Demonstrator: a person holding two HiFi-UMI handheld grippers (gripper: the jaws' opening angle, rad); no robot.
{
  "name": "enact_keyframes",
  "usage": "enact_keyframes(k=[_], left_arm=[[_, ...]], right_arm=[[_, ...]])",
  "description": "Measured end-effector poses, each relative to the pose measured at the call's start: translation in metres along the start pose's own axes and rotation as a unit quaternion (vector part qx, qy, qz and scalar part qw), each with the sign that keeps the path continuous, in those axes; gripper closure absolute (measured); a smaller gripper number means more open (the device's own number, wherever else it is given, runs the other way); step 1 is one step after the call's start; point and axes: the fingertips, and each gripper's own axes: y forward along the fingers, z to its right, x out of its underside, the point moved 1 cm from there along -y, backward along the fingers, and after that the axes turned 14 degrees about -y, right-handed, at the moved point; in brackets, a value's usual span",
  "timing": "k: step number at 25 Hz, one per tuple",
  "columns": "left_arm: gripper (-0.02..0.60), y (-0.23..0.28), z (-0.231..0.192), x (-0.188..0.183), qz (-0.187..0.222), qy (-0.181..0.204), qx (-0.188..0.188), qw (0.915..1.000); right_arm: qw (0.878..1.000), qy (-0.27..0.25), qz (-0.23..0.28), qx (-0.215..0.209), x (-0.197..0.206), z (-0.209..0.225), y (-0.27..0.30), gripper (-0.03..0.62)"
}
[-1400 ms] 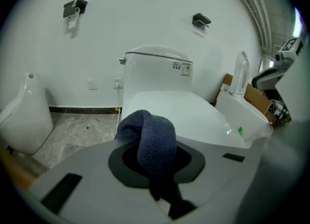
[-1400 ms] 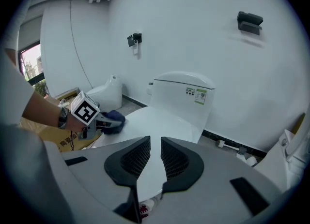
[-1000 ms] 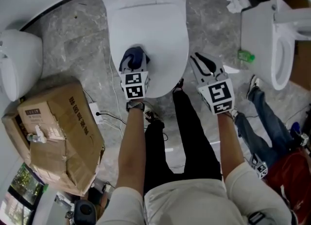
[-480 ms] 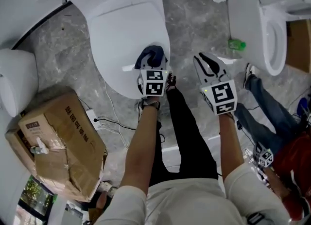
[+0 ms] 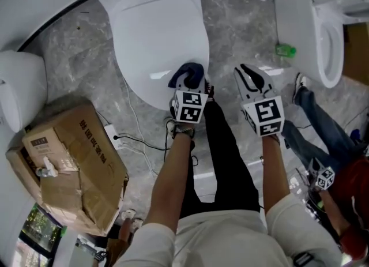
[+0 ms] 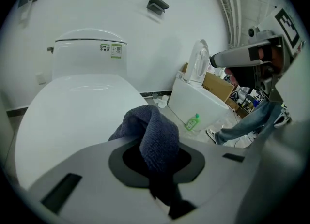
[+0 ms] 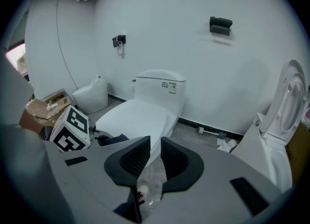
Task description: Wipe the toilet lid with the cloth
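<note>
The toilet lid (image 5: 155, 35) lay shut below us. We held our left gripper (image 5: 187, 87) at the lid's near right edge and our right gripper (image 5: 249, 81) just off the lid's right side, jaws slightly apart, empty. Our left jaws pinched the dark blue cloth (image 6: 155, 136) over that edge.

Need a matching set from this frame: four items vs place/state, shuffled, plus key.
Items:
1. cloth
2. cardboard box
3. green bottle
4. right gripper

Place or state:
A. on the floor beside the open toilet
B. clamped in the left gripper
C. empty, fingers slightly apart
D. on the floor, left of the closed toilet in the head view

Pairs: 1-B, 2-D, 3-A, 4-C
</note>
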Motion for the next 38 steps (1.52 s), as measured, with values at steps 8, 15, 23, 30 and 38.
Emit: enact_keyframes(k=[8,15,23,30,38], left_arm=[[0.528,-0.050,-0.055,0.011,0.026,-0.021,-0.030,0.9990],[0.528,-0.085,-0.114,0.011,0.047,-0.041,-0.060,0.9962],[0.529,-0.127,-0.171,-0.001,0.071,-0.065,-0.102,0.9901],[0.529,-0.193,-0.166,-0.059,0.127,-0.046,-0.100,0.9858],[0.529,-0.293,-0.107,-0.171,0.230,0.010,-0.076,0.9703]], right_arm=[[0.999,-0.017,0.016,-0.027,-0.027,-0.047,0.019,0.510],[0.998,-0.031,0.034,-0.038,-0.059,-0.079,0.026,0.510],[0.998,-0.031,0.048,-0.035,-0.095,-0.090,0.018,0.510],[0.995,-0.032,0.088,-0.019,-0.161,-0.077,-0.015,0.513],[0.987,-0.038,0.155,0.012,-0.252,-0.052,-0.078,0.548]])
